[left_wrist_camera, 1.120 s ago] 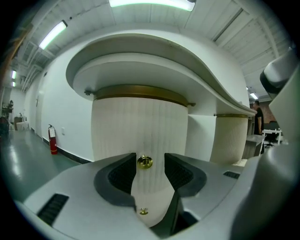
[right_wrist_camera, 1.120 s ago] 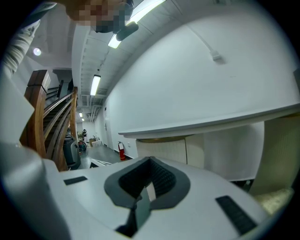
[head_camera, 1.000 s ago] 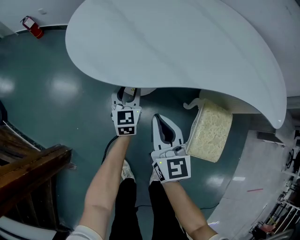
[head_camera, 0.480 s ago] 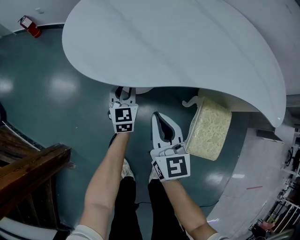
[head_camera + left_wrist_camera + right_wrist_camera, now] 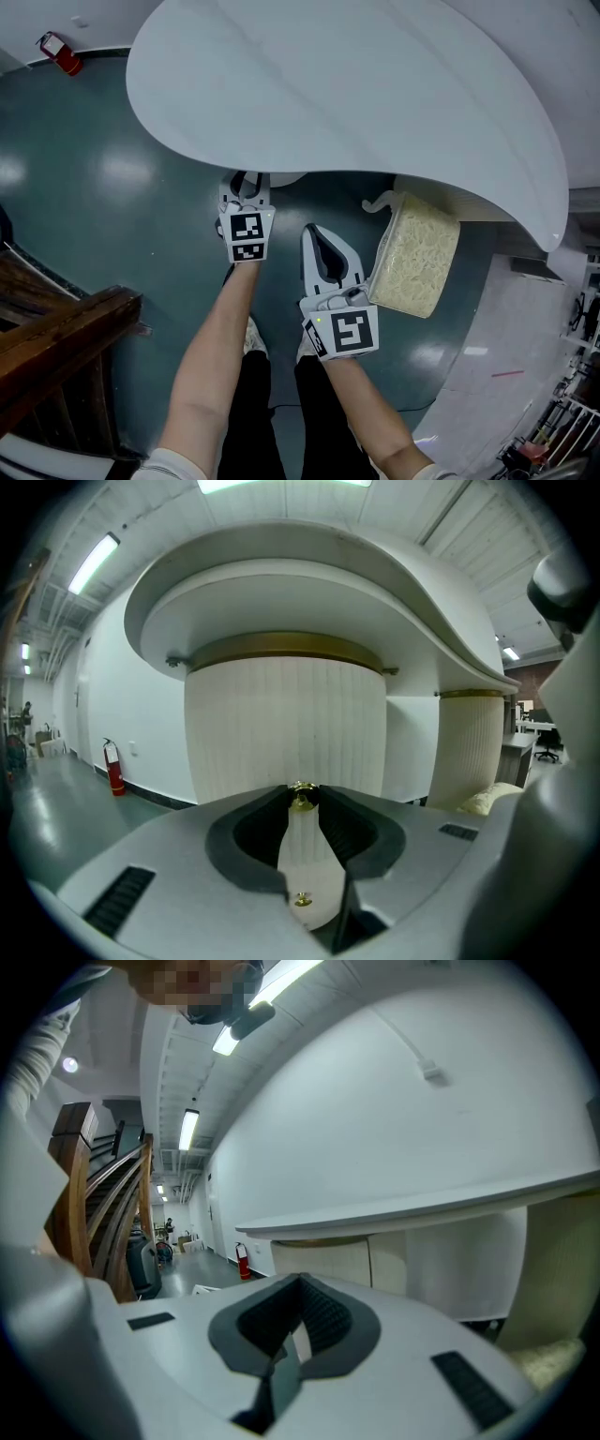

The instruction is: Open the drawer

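Between the tips of the left gripper (image 5: pixel 301 791) sits a small brass knob (image 5: pixel 301 800). The jaws have just been closing and stand about half shut, pads against the knob's sides.

Just beyond the fingertips is the ribbed cream pedestal (image 5: pixel 281 719) under the white table top (image 5: pixel 375 84). The drawer (image 5: pixel 302 850) is taken to be the part of that face carrying the knob; its seams can't be made out.

Below the fingers on the same face is a second brass knob (image 5: pixel 301 900), untouched.

The right gripper (image 5: pixel 298 1282) is off to the right side, jaws together, empty.

Judged: grip made, pull not yet begun.
- Draw straight back along the fingers' own line, with no twist and no lift.
- The knob is small and round, so it will likely slip from the tips if the squeeze slackens.
- Start slowly until the front breaks free.
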Demonstrator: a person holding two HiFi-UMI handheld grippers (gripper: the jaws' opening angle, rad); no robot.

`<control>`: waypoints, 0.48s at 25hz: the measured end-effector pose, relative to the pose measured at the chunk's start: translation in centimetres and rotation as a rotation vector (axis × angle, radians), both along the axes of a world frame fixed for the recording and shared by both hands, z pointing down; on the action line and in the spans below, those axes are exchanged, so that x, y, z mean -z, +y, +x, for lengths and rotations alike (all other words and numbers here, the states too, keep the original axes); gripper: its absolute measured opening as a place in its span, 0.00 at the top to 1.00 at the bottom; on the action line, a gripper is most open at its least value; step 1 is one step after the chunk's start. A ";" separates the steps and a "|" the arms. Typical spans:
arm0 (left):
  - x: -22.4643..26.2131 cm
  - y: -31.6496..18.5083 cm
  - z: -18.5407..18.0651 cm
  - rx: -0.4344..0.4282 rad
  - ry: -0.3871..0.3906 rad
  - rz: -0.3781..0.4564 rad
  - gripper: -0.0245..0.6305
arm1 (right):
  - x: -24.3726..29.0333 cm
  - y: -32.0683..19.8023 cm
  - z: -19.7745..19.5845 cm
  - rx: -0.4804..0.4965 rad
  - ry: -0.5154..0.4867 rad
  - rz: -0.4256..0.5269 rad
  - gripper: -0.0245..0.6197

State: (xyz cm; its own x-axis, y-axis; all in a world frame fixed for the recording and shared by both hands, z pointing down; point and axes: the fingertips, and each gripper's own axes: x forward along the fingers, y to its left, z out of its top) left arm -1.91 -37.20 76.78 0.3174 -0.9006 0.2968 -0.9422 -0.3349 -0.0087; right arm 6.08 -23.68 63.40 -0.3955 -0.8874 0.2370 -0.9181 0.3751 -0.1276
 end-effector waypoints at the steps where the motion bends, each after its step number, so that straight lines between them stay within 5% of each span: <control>1: 0.0 0.0 0.0 0.002 0.004 -0.002 0.81 | 0.1 0.1 0.0 0.004 0.003 0.004 0.94; 12: -0.2 3.7 -0.5 -0.007 -0.004 -0.010 0.81 | 0.4 1.2 0.2 -0.012 -0.001 0.002 0.94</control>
